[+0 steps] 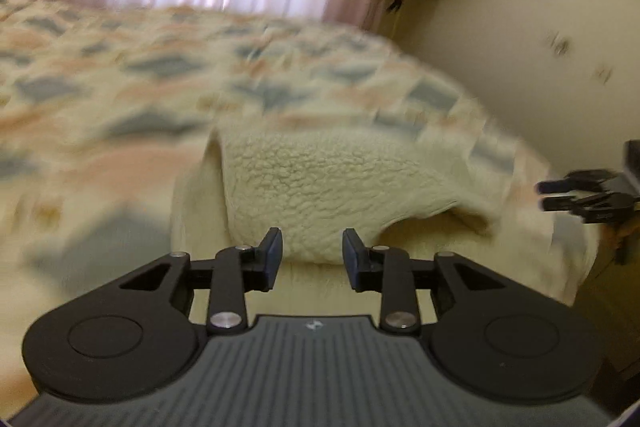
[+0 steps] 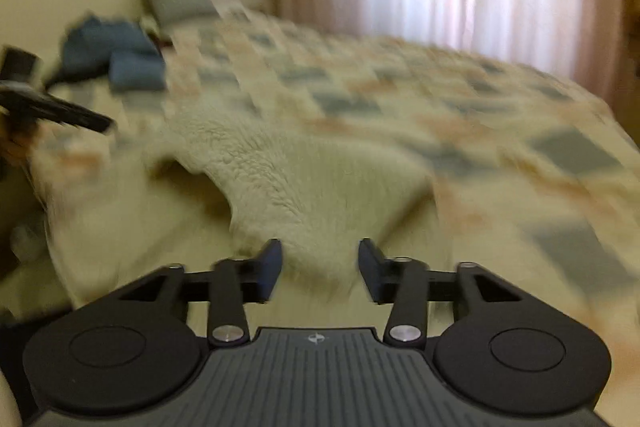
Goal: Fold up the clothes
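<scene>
Both my tongs are over the near edge of the bed [image 1: 100, 75], and the thing I'm folding is the cream fleece garment [image 1: 320, 179] lying on the patterned quilt right at that edge, fuzzy side up, with one side already flipped over so there's a rolled lip along its left.

Left tongs [image 1: 313, 259] are spread wide with nothing in them, tips just short of the fleece's near hem. Right tongs [image 2: 320, 269] are the same: wide, empty, hovering just above a near point of the fleece [image 2: 304, 195]. Both views are smeared, so I can't say if either tip is touching fabric.

My take on doing this bit well: go low and slide one finger under the hem so I pinch the full thickness, not just the fluff. Sherpa is thick and springy, so a shallow bite will probably slip. I'd grab the two near corners well apart, lift together, and keep it level so it doesn't drag the quilt along. Also there's a blue pile [image 2: 116, 55] at the far left corner of the bed; I'd stay away from that.
</scene>
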